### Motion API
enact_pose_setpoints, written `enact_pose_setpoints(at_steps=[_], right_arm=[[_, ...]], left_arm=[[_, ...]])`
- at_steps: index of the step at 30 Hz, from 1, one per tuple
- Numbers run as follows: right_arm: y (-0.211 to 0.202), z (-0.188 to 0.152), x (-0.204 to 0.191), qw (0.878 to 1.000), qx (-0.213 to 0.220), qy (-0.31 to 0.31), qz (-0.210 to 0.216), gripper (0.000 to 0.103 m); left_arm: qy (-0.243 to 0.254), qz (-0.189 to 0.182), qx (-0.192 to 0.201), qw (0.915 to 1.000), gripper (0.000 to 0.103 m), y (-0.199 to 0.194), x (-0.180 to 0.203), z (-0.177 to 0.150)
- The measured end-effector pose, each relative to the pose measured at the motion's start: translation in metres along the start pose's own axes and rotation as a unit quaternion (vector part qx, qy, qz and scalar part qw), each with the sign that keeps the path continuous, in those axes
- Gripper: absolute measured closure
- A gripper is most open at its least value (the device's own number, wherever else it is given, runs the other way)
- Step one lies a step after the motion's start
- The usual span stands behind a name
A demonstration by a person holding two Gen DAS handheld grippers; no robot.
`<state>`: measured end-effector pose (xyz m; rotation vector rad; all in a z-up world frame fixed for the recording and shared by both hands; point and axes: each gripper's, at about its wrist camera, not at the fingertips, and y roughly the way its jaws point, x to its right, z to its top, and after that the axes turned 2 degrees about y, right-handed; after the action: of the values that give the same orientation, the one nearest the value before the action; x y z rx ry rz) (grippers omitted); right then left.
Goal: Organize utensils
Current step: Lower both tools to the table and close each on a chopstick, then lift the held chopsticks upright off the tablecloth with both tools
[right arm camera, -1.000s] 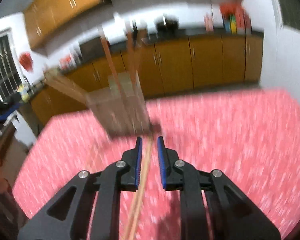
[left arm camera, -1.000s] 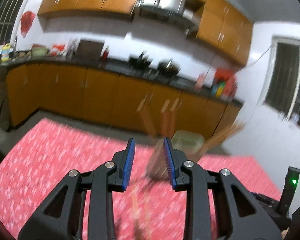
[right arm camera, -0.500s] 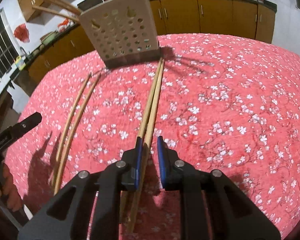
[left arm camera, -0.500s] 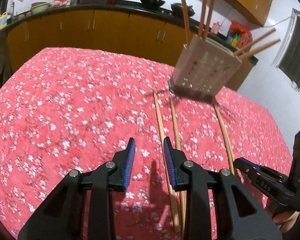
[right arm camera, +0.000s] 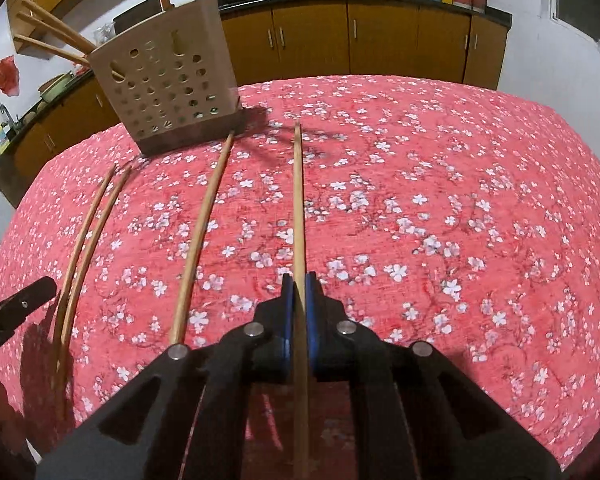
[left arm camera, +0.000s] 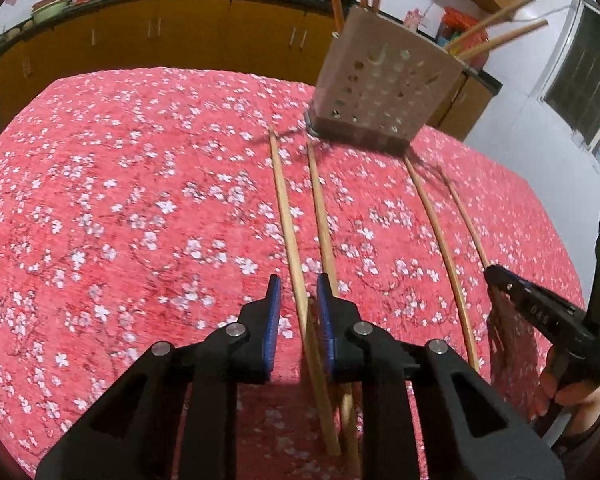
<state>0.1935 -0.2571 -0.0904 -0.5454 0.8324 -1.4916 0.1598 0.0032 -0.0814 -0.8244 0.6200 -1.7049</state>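
Observation:
Several wooden chopsticks lie on the red floral tablecloth [left arm camera: 120,208]. A beige perforated utensil holder [left arm camera: 384,84] stands at the far side with chopsticks sticking out of it; it also shows in the right wrist view [right arm camera: 168,88]. My left gripper [left arm camera: 298,296] is open low over the cloth, its jaws around one chopstick [left arm camera: 286,216], with a second chopstick [left arm camera: 320,208] beside the right finger. My right gripper [right arm camera: 299,284] is shut on a chopstick [right arm camera: 298,200] that points toward the holder. Another chopstick [right arm camera: 204,224] lies to its left.
Two more chopsticks [right arm camera: 88,232] lie at the left in the right wrist view, near the left gripper's tip [right arm camera: 16,304]. Orange kitchen cabinets [right arm camera: 380,40] and a dark counter with pans run behind the table. The right gripper shows in the left wrist view [left arm camera: 540,320].
Both grippers have tipped down from the kitchen wall and dropped low over the cloth. The right gripper's jaws have closed on one chopstick, and that pair has spread apart. The left now straddles a chopstick.

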Motion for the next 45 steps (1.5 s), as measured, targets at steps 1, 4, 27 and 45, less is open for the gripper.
enact_pose_setpoints(at_steps=[1,4,27,45], right_arm=[[0.000,0.000,-0.001,1.000,0.001,-0.001,-0.001,0.095],[0.001,0.000,-0.003,1.000,0.003,-0.005,0.000,0.095],[0.014,0.016,0.009,1.000,0.018,0.003,0.002,0.095],[0.014,0.015,0.010,1.000,0.018,0.011,0.008,0.095]], left_arm=[[0.004,0.002,-0.003,1.0000,0.086,0.002,0.002,-0.001],[0.027,0.028,-0.007,0.9992,0.093,0.010,0.011,-0.005],[0.007,0.081,0.018,0.9965,0.095,0.002,-0.041,0.018],[-0.005,0.076,0.020,0.9969,0.094,0.000,-0.039,0.018]])
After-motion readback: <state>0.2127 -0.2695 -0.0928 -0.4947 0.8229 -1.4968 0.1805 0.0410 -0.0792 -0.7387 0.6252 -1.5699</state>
